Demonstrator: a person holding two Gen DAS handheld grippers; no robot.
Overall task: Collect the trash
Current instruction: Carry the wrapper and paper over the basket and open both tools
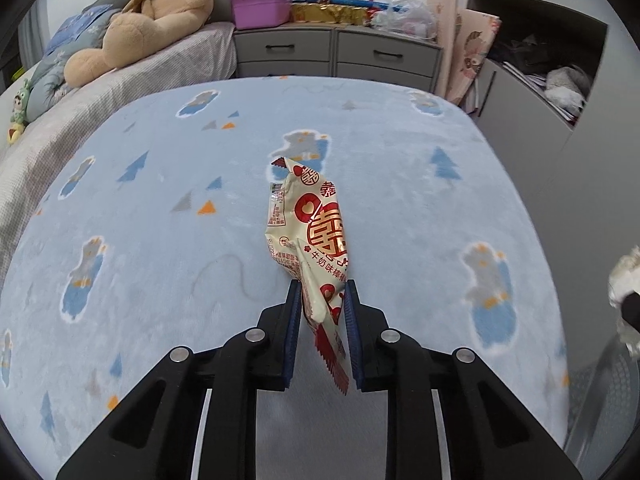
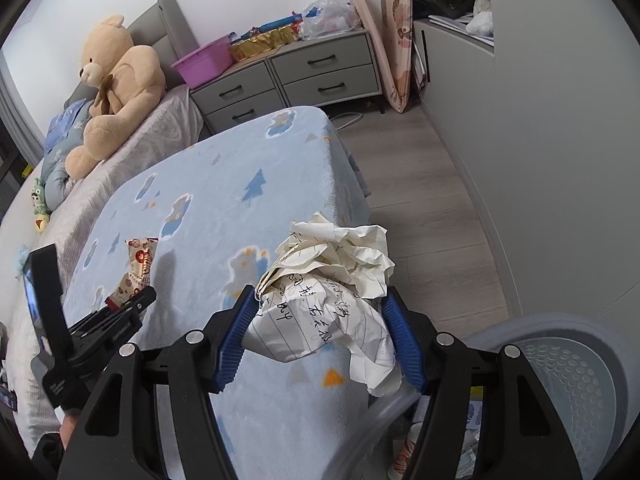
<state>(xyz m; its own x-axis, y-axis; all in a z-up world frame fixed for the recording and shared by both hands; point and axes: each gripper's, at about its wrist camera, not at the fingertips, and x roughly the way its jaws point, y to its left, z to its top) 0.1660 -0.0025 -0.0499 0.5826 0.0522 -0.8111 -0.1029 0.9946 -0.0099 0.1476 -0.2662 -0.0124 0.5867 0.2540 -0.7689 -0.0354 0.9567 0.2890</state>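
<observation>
Left hand-held gripper [image 1: 322, 288] pinches wrapper [image 1: 310, 236]; right hand-held gripper [image 2: 320, 300] clamps crumpled paper [image 2: 328, 292], bin [image 2: 560, 380] cropped.

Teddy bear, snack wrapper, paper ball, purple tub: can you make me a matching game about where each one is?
Things:
1. teddy bear
2. snack wrapper
3. crumpled paper ball
4. purple tub

Places:
A. on top of the grey drawers
B. pinched in the left gripper
C. sitting on the bed
D. squeezed in the right gripper

Pairs: 1-C, 2-B, 3-D, 4-A
</observation>
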